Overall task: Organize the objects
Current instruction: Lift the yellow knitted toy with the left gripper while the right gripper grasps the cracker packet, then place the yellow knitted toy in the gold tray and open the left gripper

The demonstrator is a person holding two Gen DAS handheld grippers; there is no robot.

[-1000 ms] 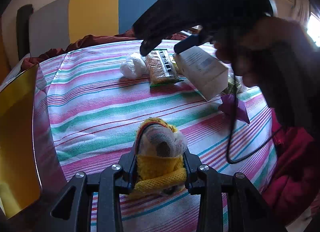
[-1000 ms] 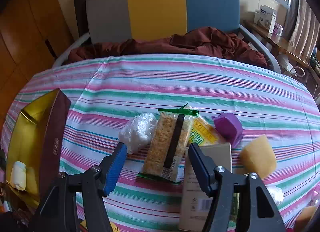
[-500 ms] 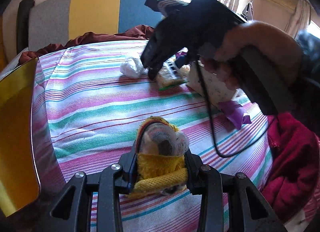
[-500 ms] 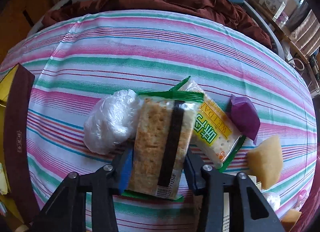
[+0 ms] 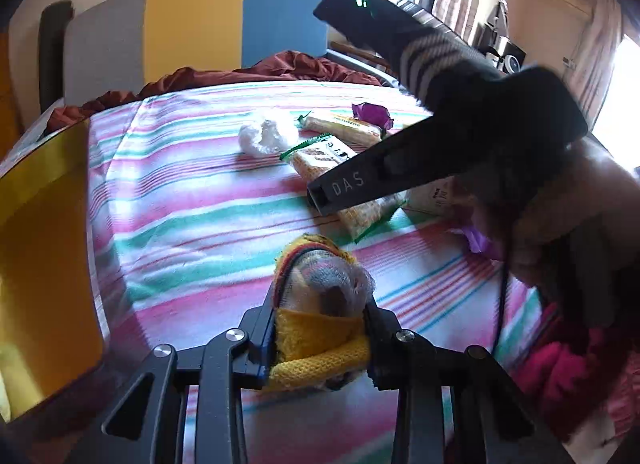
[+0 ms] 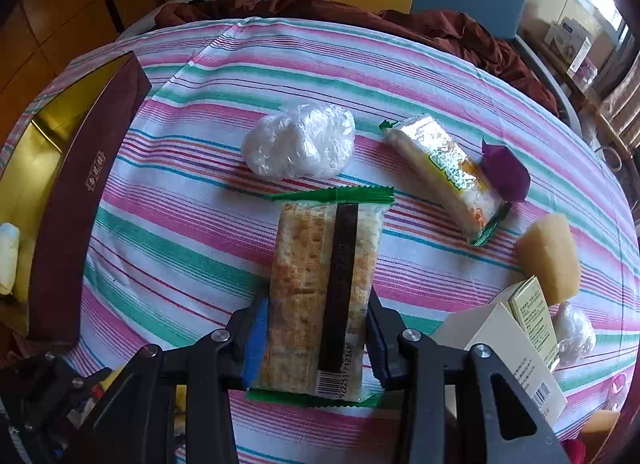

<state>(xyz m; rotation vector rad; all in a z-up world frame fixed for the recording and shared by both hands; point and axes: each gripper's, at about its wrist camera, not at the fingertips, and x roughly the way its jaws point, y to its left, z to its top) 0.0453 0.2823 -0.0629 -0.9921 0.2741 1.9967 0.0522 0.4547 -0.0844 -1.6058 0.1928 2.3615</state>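
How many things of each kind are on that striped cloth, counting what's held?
Cracker packets: 2
Clear plastic bundles: 2
Purple wrappers: 1
Tan blocks: 1
Cartons: 1
Gold-lined boxes: 1
Yellow knitted toys: 1
Total: 9

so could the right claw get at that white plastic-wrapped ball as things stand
Probably not yet: the right claw is shut on the cracker packet, which lies between it and the white wrapped ball. Nothing else blocks the path.

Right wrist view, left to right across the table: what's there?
Gold box → white plastic wad → cracker pack in the right gripper → yellow biscuit pack → purple wrapper → yellow sponge.
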